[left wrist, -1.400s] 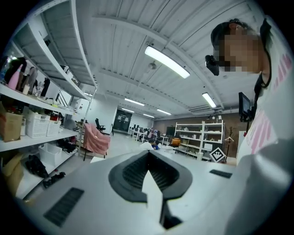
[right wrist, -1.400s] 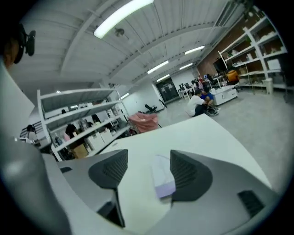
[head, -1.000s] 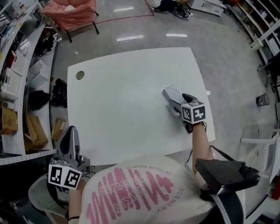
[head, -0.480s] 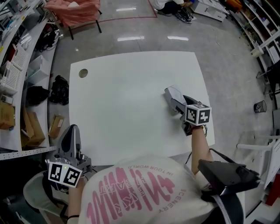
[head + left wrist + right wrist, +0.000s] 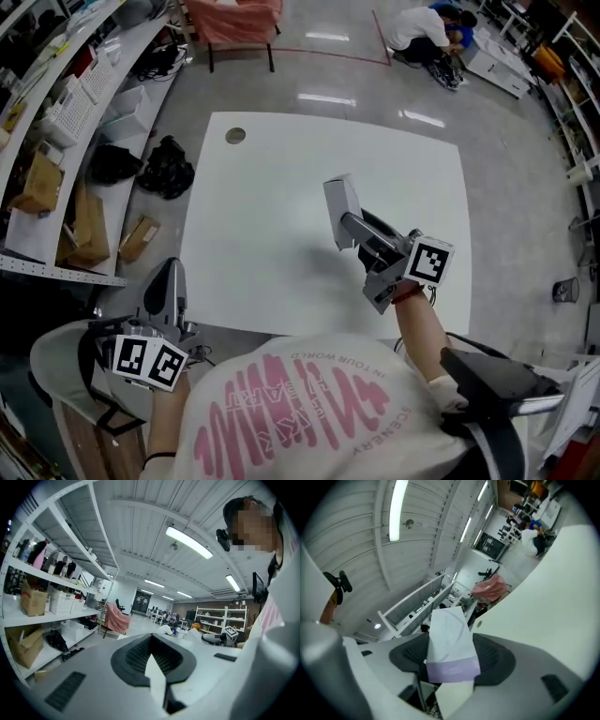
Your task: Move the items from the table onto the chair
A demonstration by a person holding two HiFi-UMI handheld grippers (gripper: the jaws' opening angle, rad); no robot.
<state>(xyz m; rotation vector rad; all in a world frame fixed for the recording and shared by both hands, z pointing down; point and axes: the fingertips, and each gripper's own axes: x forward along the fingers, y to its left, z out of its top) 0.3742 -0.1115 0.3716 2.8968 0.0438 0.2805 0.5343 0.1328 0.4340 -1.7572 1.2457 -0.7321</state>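
Note:
A white box with a purple band [image 5: 339, 206] hangs above the white table [image 5: 253, 225], off its surface. My right gripper [image 5: 349, 228] is shut on it; its jaws have just been closing a little, with the box between them. In the right gripper view the box [image 5: 449, 641] stands between the dark pads [image 5: 494, 660] of the right gripper [image 5: 451, 674]. My left gripper [image 5: 169, 281] hovers off the table's near left corner, fingers together and holding nothing. The left gripper view shows the left gripper [image 5: 157, 670] shut, pointing across the room.
A pale rounded chair seat [image 5: 52, 361] sits under my left arm. A chair draped in pink cloth [image 5: 234, 17] stands beyond the table. Shelves with boxes [image 5: 56, 103] line the left, black bags [image 5: 155, 167] lie on the floor, and a person crouches [image 5: 424, 28] far right.
The right gripper has lifted the box off the table and swung it up and leftward, rolling as it went. The left gripper has shifted a little.

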